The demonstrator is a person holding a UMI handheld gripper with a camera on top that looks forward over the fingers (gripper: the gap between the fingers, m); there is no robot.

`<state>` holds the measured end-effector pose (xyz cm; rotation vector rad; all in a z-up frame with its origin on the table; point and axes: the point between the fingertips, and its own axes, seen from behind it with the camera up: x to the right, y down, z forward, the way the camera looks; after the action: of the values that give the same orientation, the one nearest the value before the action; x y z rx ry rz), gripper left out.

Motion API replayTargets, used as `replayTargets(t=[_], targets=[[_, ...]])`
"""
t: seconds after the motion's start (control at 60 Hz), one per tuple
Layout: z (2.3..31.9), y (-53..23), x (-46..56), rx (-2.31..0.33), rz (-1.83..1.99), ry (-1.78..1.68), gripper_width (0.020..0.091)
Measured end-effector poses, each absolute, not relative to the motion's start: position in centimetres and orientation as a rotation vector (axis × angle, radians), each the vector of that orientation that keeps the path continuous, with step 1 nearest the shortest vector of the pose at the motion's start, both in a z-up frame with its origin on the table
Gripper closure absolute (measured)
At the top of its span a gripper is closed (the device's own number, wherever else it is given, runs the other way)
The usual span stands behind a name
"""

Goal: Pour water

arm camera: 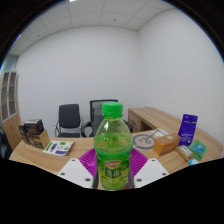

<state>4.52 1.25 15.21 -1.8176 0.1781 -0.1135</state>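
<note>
A green plastic bottle [112, 145] with a green cap and a green label stands upright between my fingers, held above the table. My gripper [112, 166] is shut on the bottle, with the purple pads [86, 160] pressing against its lower body on both sides. The bottle's base is hidden below the fingers. No cup or other vessel shows near the bottle.
A wooden table [30, 152] stretches beyond the bottle, carrying a small box [32, 132], a booklet [58, 147], an orange packet [165, 146] and a blue box [188, 128]. Two black office chairs [70, 120] stand behind the table against a white wall.
</note>
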Motion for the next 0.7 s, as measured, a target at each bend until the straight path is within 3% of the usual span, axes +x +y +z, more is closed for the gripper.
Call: replayTargets(t=[0.283, 0.567, 0.633, 0.7], targets=[[7.8, 1.0, 4.9, -1.885, -0.089, 0.161, 0.067], [8.4, 0.6, 4.9, -1.823, -0.075, 0.17, 0.0586], [7.1, 0.3, 5.2, -1.88, -0.08, 0.191, 0.0511], [5.5, -0.7, 5.6, -1.965, -0.116, 0.203, 0.0352]])
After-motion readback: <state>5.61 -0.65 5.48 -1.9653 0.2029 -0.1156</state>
